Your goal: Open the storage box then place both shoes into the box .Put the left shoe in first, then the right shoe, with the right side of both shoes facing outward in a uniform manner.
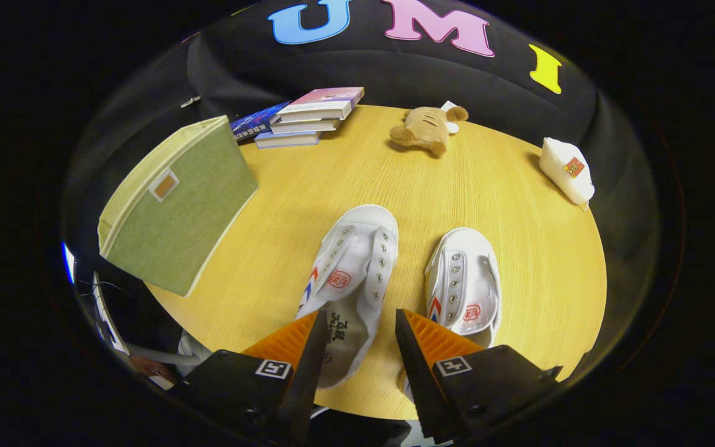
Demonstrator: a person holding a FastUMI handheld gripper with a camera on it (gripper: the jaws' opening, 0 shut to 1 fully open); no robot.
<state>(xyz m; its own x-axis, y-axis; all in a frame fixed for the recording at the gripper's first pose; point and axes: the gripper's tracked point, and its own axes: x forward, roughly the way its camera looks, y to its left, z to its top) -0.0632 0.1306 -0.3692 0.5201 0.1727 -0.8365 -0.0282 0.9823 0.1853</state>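
**Claw wide over the shoes, box lid not yet lifted**

The gripper hangs with fingers wide apart and empty; between them lies the heel of one white canvas lace-less shoe; its twin rests just beside the other finger. The green fabric storage box with cream trim stands well apart and looks closed; reaching for a shoe first would likely break the order. Red tongue logos and insole print are too small to read.

Green fabric storage box, closed, stands at ten o'clock. Two white laceless shoes lie side by side, toes away: left shoe, right shoe.
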